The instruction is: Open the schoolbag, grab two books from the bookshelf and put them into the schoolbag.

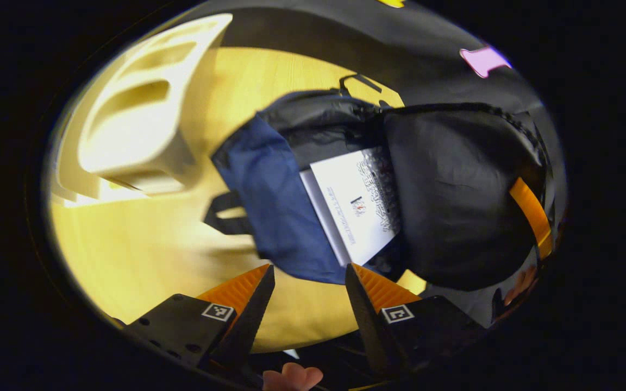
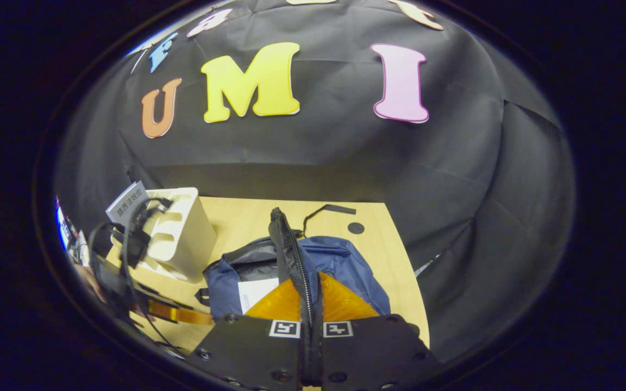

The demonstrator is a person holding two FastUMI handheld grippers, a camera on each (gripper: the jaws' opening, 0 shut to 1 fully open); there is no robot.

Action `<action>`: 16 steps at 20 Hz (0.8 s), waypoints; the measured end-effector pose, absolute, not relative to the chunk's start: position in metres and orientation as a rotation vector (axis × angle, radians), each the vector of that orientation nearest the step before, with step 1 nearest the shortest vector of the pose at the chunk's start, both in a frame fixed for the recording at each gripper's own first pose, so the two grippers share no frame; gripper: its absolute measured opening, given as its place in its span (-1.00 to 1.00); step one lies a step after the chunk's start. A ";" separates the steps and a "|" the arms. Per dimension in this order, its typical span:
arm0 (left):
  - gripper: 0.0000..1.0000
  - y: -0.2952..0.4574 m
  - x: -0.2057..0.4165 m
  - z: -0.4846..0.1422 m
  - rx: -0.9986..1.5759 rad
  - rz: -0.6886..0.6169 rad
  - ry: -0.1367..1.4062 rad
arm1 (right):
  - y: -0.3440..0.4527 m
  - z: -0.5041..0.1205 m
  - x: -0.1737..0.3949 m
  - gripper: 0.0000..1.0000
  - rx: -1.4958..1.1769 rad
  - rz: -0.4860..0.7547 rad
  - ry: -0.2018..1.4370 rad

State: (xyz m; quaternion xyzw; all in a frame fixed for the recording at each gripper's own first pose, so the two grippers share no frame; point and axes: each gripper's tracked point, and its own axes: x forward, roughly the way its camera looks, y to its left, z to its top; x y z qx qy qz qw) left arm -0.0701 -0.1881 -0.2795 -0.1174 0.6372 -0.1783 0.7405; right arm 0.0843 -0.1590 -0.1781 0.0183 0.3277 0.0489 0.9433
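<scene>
Right tool (image 2: 311, 304) pinches schoolbag's (image 1: 275, 217) zippered flap (white book (image 1: 359, 203) inside).

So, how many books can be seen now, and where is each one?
2 for certain. One white book lies inside the open schoolbag. Another book stands in the white bookshelf. A second edge beside the bagged book may be another; the flap could hide more.

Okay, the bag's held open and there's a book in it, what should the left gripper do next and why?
Probably swing the left gripper toward the white bookshelf for another book. It is open and empty, a white book already lies inside the schoolbag, and the right gripper is shut on the bag's zipper flap, holding it open.
</scene>
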 end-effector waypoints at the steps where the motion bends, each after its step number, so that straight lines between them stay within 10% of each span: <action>1: 0.69 -0.174 -0.067 -0.269 -0.214 -0.371 1.359 | -0.158 -0.178 0.084 -0.99 0.037 0.095 0.667; 9: 0.68 -0.036 -0.027 -0.177 0.039 -0.171 1.065 | -0.142 -0.175 0.084 -0.99 0.003 0.067 0.670; 16: 0.96 0.048 0.017 -0.110 -0.157 -0.137 1.106 | -0.121 -0.171 0.086 -0.99 -0.001 0.058 0.668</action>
